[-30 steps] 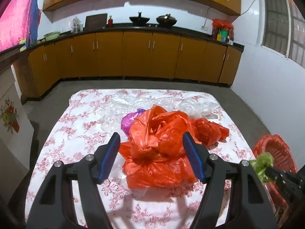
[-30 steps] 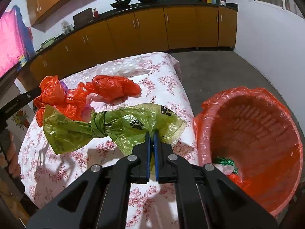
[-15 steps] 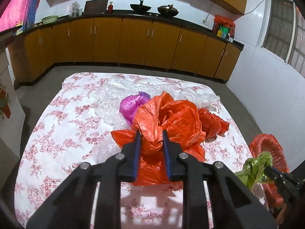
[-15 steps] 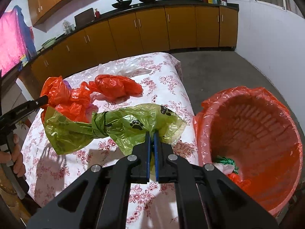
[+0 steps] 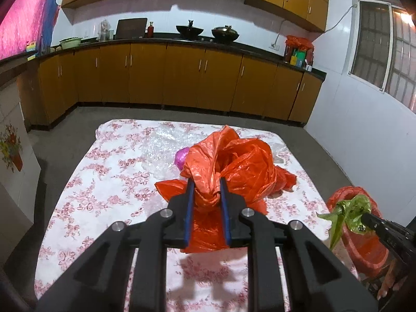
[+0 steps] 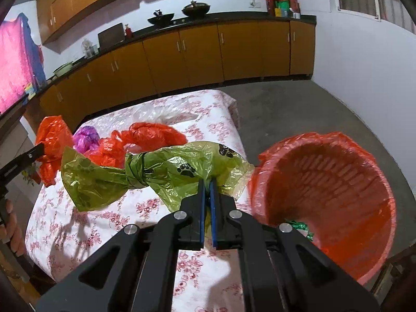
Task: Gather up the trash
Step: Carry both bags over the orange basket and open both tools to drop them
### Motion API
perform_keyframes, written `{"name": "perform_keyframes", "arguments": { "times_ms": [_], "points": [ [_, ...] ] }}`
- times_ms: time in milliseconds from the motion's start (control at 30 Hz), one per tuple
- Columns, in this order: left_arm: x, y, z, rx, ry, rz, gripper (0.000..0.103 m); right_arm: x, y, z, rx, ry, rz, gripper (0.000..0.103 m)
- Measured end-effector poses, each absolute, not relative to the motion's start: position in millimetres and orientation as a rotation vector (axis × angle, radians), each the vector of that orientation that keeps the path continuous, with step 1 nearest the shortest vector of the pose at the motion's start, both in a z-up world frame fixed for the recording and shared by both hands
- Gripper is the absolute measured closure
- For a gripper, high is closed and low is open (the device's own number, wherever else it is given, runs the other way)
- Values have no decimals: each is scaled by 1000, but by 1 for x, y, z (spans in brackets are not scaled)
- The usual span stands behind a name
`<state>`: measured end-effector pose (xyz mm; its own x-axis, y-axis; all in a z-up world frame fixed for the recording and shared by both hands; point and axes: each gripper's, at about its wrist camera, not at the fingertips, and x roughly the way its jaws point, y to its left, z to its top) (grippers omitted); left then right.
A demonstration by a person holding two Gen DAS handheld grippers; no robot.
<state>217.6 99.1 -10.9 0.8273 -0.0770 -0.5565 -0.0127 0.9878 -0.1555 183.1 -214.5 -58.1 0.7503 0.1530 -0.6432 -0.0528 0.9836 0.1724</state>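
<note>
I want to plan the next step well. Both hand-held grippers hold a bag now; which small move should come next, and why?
Probably carry the right hand-held gripper sideways over the red bin and release there. It is shut on the green bag, which hangs beside the bin's open mouth. The left hand-held gripper, shut on the orange bag, is farther off.

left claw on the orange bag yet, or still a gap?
Touching. The left wrist view shows the left claw with both blue pads pressed into the bunched neck of the orange bag.
</note>
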Motion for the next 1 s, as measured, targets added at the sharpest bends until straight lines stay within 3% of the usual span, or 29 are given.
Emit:
{"name": "perform_keyframes", "arguments": {
  "times_ms": [433,1000],
  "points": [
    [197,45,10,-145,572,-160,84,158,-277,-44,203,673,-103,99],
    [195,-67,-7,-118,620,-390,84,123,-373,-48,269,645,-450,99]
  ]
}}
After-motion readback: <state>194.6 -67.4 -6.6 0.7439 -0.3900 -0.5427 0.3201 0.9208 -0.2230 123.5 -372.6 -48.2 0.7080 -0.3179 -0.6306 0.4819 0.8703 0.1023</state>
